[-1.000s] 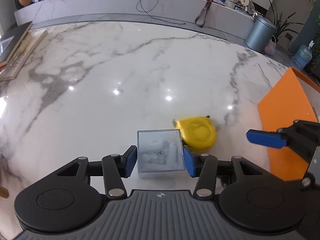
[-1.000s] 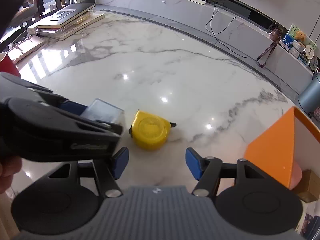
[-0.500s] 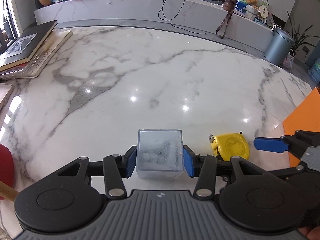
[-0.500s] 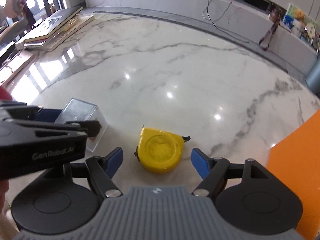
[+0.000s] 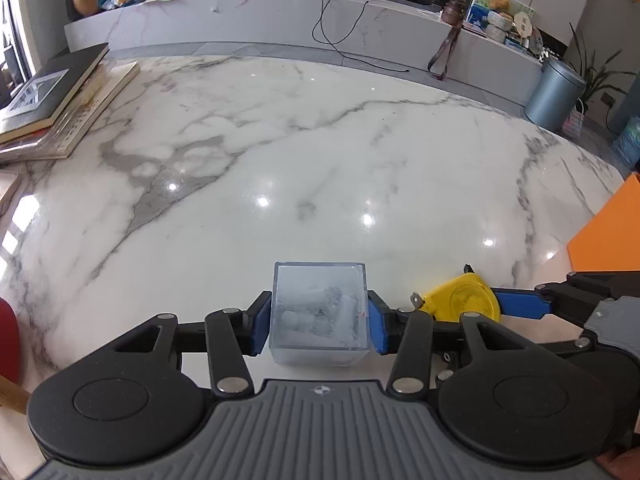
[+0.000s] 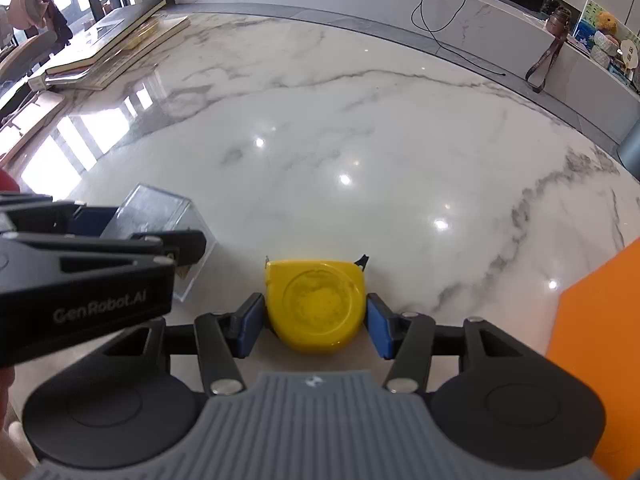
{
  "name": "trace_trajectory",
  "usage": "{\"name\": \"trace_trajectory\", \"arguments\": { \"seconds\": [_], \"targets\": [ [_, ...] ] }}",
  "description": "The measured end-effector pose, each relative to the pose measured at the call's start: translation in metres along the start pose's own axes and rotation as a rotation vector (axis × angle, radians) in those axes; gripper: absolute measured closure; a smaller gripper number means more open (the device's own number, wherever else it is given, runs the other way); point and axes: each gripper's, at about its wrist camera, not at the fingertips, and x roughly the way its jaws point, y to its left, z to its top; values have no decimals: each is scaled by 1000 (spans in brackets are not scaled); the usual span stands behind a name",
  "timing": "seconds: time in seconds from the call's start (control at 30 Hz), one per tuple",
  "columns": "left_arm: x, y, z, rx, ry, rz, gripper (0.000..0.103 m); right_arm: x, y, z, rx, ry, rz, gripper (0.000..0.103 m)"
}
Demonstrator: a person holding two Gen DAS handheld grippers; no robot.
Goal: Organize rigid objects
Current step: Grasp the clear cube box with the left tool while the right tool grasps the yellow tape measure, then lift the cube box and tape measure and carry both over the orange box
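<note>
My left gripper (image 5: 318,326) is shut on a clear plastic box (image 5: 320,312) with small pale items inside; the box also shows in the right wrist view (image 6: 158,216). A yellow tape measure (image 6: 316,304) lies flat on the marble table (image 6: 320,140), also seen in the left wrist view (image 5: 460,300). My right gripper (image 6: 316,322) has closed around the tape measure, its blue pads at or very near both sides. The left gripper's body (image 6: 80,284) sits close to the left of the right one.
An orange box (image 6: 600,360) stands at the right edge, also in the left wrist view (image 5: 608,240). Stacked books (image 5: 52,100) lie at the far left. A red object (image 5: 8,340) is at the near left. A grey bin (image 5: 554,94) stands beyond the table.
My right gripper moved forward over the tape measure and its fingers narrowed onto it. My left gripper kept its hold on the clear box and shifted left of the tape measure.
</note>
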Motion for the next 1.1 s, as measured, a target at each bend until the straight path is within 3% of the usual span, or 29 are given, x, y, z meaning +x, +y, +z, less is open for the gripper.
{"name": "trace_trajectory", "arguments": {
  "seconds": [0.33, 0.5, 0.67, 0.83, 0.97, 1.1],
  "targets": [
    [-7, -21, -14, 127, 41, -46, 49, -23, 4, -36, -37, 24, 5, 48],
    [-5, -19, -16, 123, 56, -42, 47, -27, 1, -42, -23, 15, 7, 46],
    [-2, -19, -16, 124, 67, -37, 46, -23, 1, -39, -11, -5, 6, 38],
    [-2, -20, -15, 136, 45, -34, 46, -22, 6, -39, -39, -19, 2, 38],
    [-1, -23, -15, 155, 43, -35, 50, -23, 6, -39, -41, -25, 0, 48],
    [-2, -23, -15, 162, 48, -34, 50, -23, 6, -39, -46, -25, -2, 48]
  ]
}}
